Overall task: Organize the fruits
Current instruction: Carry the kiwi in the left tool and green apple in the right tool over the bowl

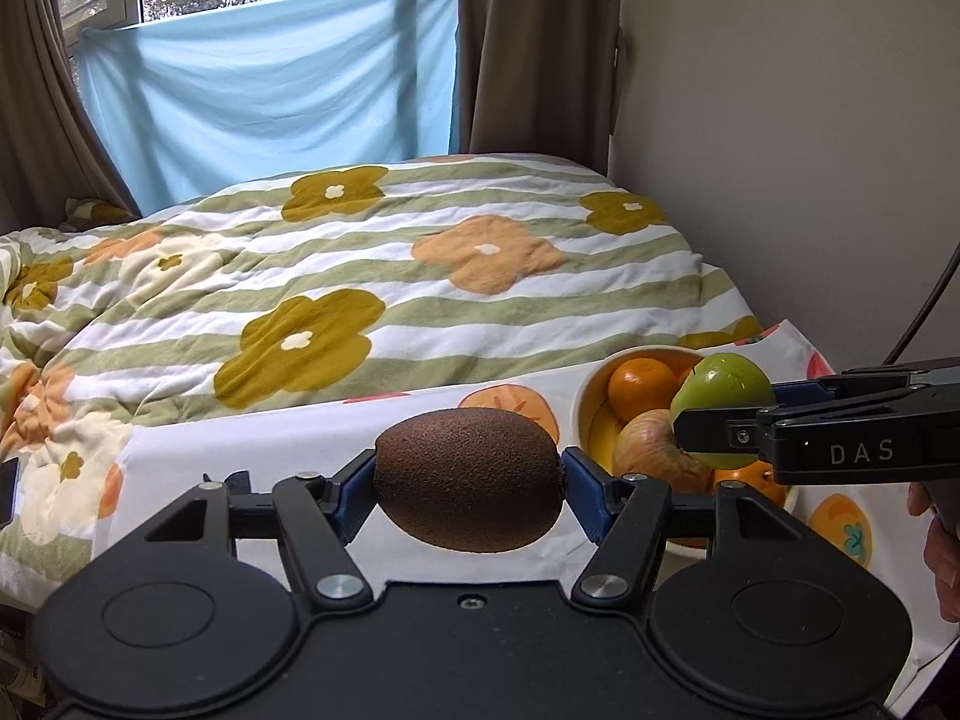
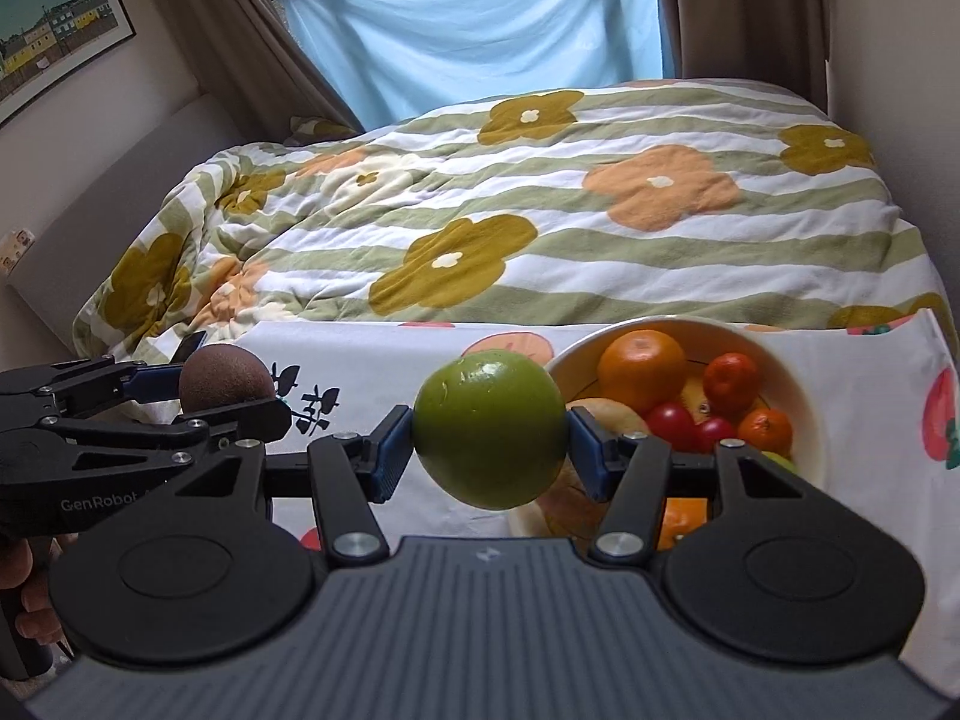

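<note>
A brown kiwi (image 1: pixel 469 479) sits between the blue pads of my left gripper (image 1: pixel 471 483), which is shut on it above the fruit-print cloth (image 1: pixel 300 438). My right gripper (image 2: pixel 489 444) is shut on a green apple (image 2: pixel 489 427), held just left of a cream bowl (image 2: pixel 804 384). The bowl holds oranges (image 2: pixel 641 367), small red fruits (image 2: pixel 671 421) and a pale apple (image 1: pixel 654 450). In the left wrist view the right gripper (image 1: pixel 717 429) comes in from the right with the green apple (image 1: pixel 723 381) over the bowl (image 1: pixel 579 414). In the right wrist view the left gripper (image 2: pixel 231 393) carries the kiwi (image 2: pixel 225 381) at the left.
A bed with a striped flower quilt (image 1: pixel 360 276) lies behind the cloth-covered table. A blue sheet (image 1: pixel 270 96) hangs over the window between brown curtains. A bare wall (image 1: pixel 810 150) is at the right and a framed picture (image 2: pixel 54 30) at the left. A hand (image 1: pixel 942 552) grips the right tool.
</note>
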